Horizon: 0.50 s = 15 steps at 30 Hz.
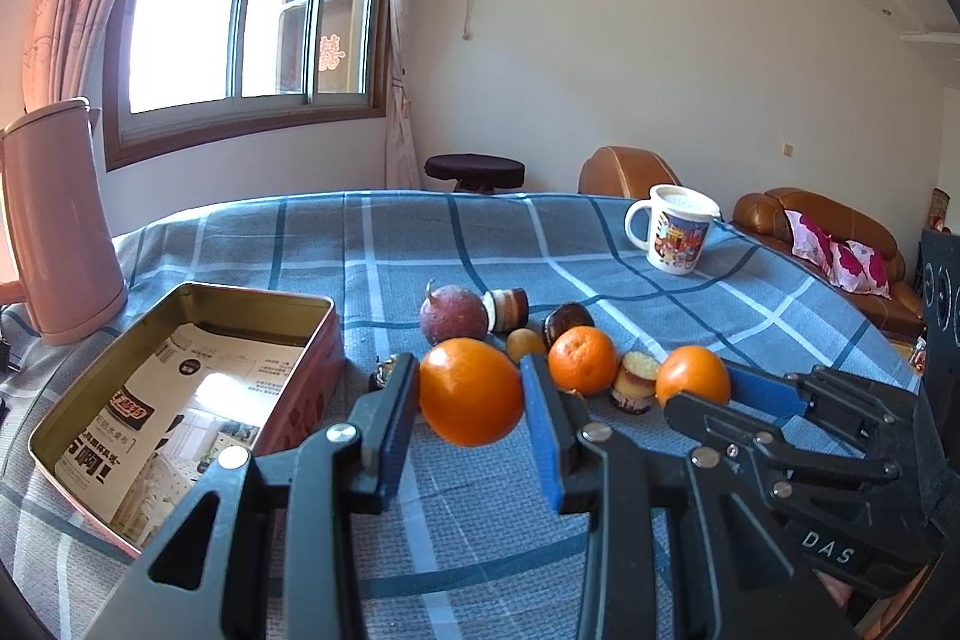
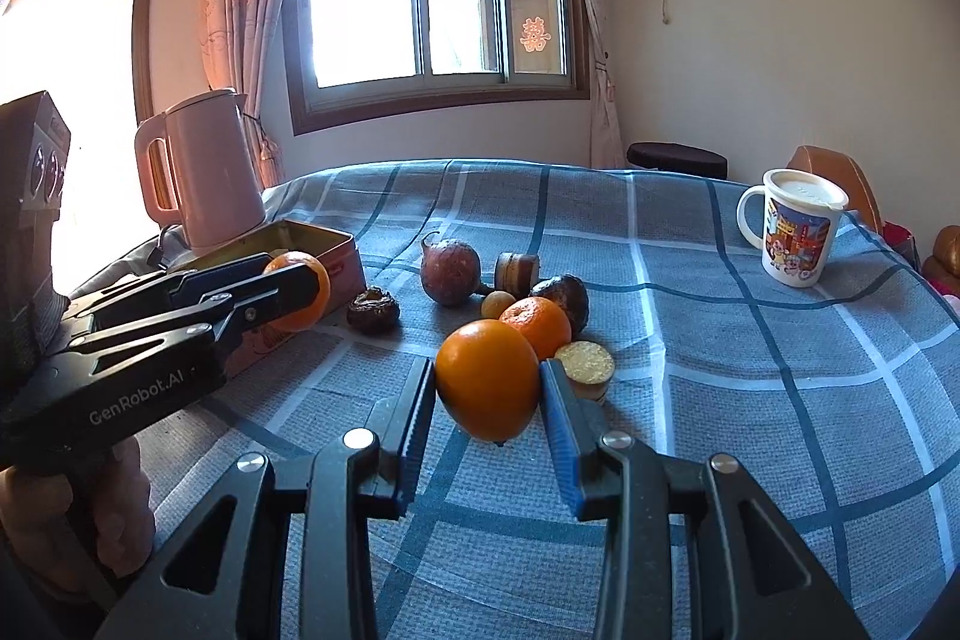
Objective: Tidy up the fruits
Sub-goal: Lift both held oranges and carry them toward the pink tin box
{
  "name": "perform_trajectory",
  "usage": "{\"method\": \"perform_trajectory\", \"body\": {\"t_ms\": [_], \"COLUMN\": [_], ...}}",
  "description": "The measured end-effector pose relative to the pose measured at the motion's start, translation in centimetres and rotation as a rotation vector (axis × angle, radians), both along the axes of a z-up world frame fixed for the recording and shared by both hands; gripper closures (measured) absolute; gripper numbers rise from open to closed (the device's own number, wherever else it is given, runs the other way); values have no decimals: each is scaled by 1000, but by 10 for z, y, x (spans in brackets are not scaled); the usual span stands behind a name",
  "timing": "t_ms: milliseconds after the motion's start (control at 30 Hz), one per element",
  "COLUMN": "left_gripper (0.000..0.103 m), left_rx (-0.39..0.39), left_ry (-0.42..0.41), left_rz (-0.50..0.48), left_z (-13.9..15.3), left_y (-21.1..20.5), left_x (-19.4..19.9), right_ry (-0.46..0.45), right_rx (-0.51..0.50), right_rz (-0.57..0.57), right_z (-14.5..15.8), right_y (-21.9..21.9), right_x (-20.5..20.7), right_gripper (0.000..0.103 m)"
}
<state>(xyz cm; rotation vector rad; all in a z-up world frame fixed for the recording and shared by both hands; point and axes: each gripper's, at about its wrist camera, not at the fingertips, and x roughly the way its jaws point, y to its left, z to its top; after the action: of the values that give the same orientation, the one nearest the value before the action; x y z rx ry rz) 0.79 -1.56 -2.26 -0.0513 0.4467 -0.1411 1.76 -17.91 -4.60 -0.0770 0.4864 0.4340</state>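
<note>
- Left gripper (image 1: 471,394), nearest: jaws closed a fair way onto an orange (image 1: 470,391), pads pressing both sides, fruit lifted off the blue checked tablecloth (image 1: 480,532).
- Right gripper (image 2: 487,388): same narrow stance, clamped on a second orange (image 2: 487,379), also raised.
- At 10 o'clock of the left gripper: open tin box (image 1: 180,400), printed paper inside, no fruit visible in it.
- Beyond, at 12 o'clock: tangerine (image 1: 582,359), small yellow fruit (image 1: 525,345), two passion fruits (image 1: 453,314) (image 1: 567,321), cut pieces.
- Farther, at 1 o'clock: lidded mug (image 1: 672,235); at 10 o'clock: pink kettle (image 1: 57,226).
</note>
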Motion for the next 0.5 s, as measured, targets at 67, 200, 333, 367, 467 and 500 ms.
{"method": "perform_trajectory", "body": {"t_ms": [67,200,333,367,467,500], "left_gripper": [66,66,66,66,66,66], "left_rx": [2,6,9,10,13,14], "left_ry": [-5,-18,-29,-31,-37,-40], "left_rz": [2,2,3,4,4,6], "left_z": [0,2,3,3,4,4], "left_y": [0,-1,-2,-2,-2,-3], "left_x": [-1,-3,-5,-6,-6,-7], "right_ry": [-5,-15,-21,-23,-31,-33], "right_rx": [2,5,7,8,13,15], "right_rz": [1,3,7,8,9,9], "right_z": [1,2,2,3,4,4], "right_y": [0,-1,-1,-1,-2,-2], "right_x": [-1,-2,-4,-4,-5,-5], "right_gripper": [65,65,65,65,65,65]}}
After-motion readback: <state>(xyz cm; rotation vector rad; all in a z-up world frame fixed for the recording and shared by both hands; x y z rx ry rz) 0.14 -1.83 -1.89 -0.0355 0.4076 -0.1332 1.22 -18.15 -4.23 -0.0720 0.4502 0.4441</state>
